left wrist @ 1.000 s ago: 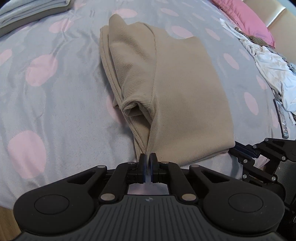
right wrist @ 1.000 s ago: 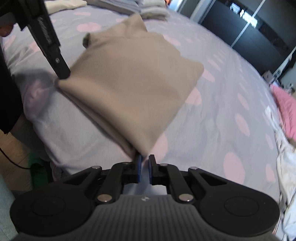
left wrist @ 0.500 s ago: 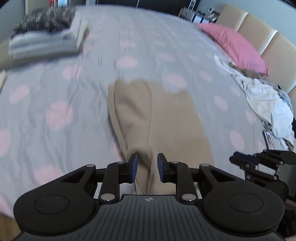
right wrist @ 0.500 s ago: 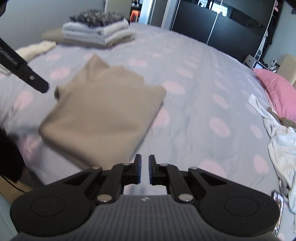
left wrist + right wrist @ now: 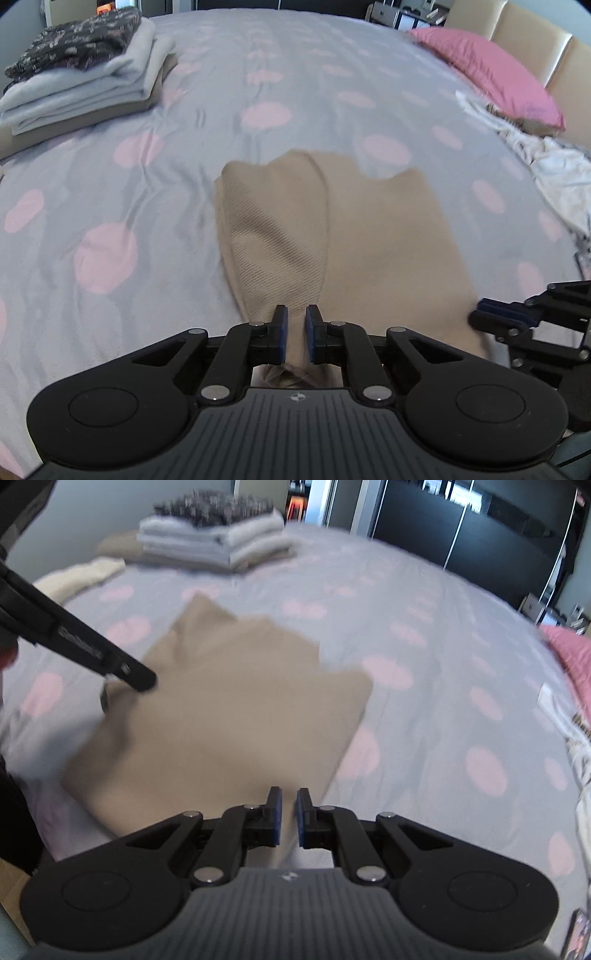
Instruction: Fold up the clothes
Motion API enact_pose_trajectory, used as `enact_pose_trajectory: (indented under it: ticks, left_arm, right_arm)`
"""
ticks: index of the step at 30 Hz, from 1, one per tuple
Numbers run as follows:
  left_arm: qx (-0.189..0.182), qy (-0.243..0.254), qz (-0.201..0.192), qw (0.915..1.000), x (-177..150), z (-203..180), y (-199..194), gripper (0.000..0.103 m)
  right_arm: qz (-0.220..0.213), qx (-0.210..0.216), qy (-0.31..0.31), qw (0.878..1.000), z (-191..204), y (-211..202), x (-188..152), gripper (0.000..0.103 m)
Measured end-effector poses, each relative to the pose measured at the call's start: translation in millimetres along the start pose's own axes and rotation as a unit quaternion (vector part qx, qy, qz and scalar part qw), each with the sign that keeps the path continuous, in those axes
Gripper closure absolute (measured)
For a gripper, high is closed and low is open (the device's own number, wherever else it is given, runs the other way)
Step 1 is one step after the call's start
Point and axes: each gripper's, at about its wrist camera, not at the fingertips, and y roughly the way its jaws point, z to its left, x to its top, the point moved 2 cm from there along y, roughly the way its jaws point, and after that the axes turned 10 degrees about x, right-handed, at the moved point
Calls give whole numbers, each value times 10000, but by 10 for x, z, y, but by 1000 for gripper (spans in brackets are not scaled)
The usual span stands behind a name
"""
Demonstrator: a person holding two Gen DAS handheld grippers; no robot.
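Our two wrist views show a folded tan garment [image 5: 332, 236] lying flat on the bed [image 5: 184, 177], near its close edge, on a grey cover with pink dots. In the left wrist view the garment shows a long fold line running away from us, with a ribbed panel to the left of it and a smoother panel to the right.

Our left hand-held gripper [image 5: 296, 334] sits over the garment's near edge. Its jaws are closing, a narrow gap shows between the blue pads, and tan cloth lies below and behind that gap; the pads do not press on it. In the right wrist view the same gripper [image 5: 140, 677] enters from the left, its tip at the garment's left corner.

Our right hand-held gripper [image 5: 289, 819] stands with its jaws almost together, only a slim gap between the pads. It holds nothing; the garment's near right edge lies just below and beyond the tips. In the left wrist view this gripper [image 5: 480, 314] appears at the right, just beside the garment's right corner.

A stack of folded laundry [image 5: 81, 74] rests at the far left of the bed, well apart from the garment. A pink pillow [image 5: 491, 70] and crumpled white clothes [image 5: 554, 173] lie at the far right.
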Motion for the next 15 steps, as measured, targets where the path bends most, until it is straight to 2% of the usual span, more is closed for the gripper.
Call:
enact_pose_trajectory:
  ticks: [4,7,9,12,15]
  left_arm:
    - [-23,-13,-64,10000,-21,28,-27,93]
    - [275,-242,-187,9992,16,95,-165,93]
    - [284,-282,-383,9985,75,130,-254,92]
    - [-117,-384,-561,9976,225,114,-273,92]
    - [-186,-264,-646,9974,345,5,-157,92]
  right_arm:
    - [36,-10,131,9999,-81,16,-59,94]
    - [-6,-102,335,9994,-189,-56,-21,93]
    - [-143,-110,491,9986,-266,-116,45,93]
    - [-394,13,647,9971,-319,-150,213,93]
    - [-576,137,536,9968,-282,-89,399,93]
